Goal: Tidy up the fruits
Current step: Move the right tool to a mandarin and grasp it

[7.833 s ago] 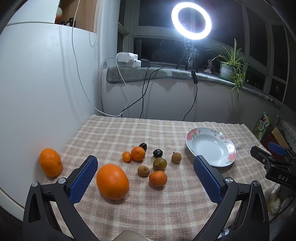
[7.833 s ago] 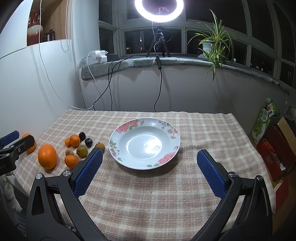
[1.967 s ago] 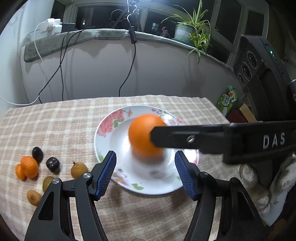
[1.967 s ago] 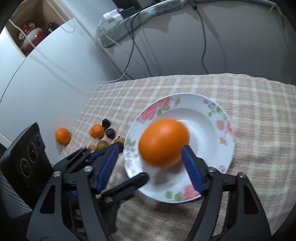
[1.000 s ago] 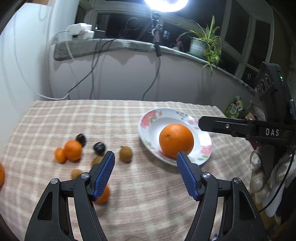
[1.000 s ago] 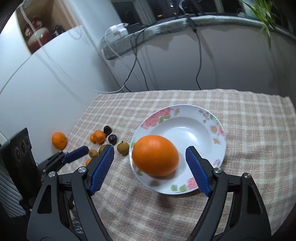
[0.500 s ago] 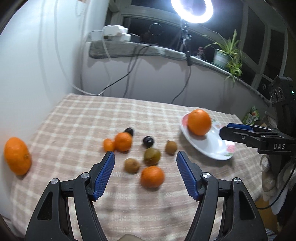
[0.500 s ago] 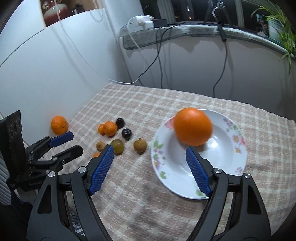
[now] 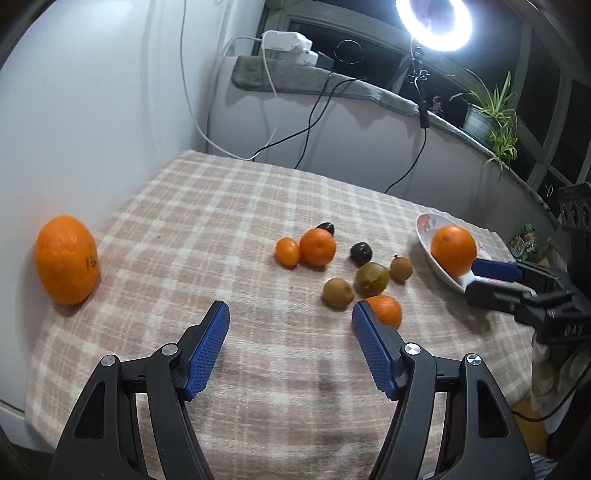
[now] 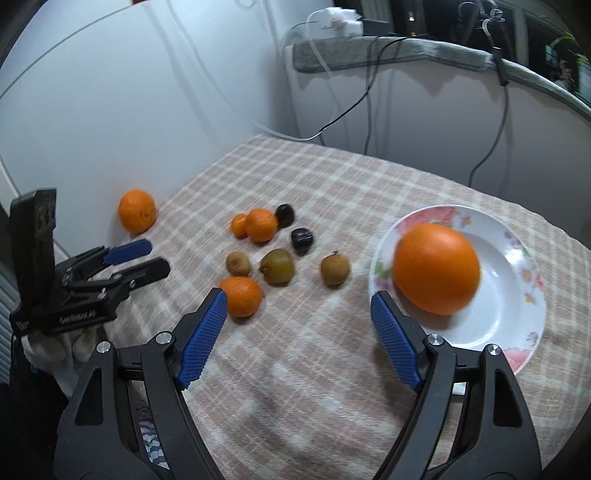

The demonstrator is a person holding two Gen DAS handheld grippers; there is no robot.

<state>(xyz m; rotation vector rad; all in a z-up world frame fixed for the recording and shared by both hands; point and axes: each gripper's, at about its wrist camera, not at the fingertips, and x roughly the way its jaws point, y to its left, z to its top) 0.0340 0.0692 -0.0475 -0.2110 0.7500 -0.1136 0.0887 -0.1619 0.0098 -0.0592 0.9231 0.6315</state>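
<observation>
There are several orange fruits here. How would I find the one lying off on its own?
Start at the checked tablecloth and look past the cluster of small fruits to the edge by the white wall. The lone orange sits there, touching nothing, far bigger than the mandarins in the cluster.

White wall [image 9: 92, 92], dark windows [image 9: 535, 74], glowing ring light [image 9: 434, 22], checked tablecloth [image 9: 221, 221]

My ring light [image 9: 434, 20] glares above dark windows; below it, soft shadows, a motion-blurred orange [image 10: 436, 268], fisheye-bent edges.
</observation>
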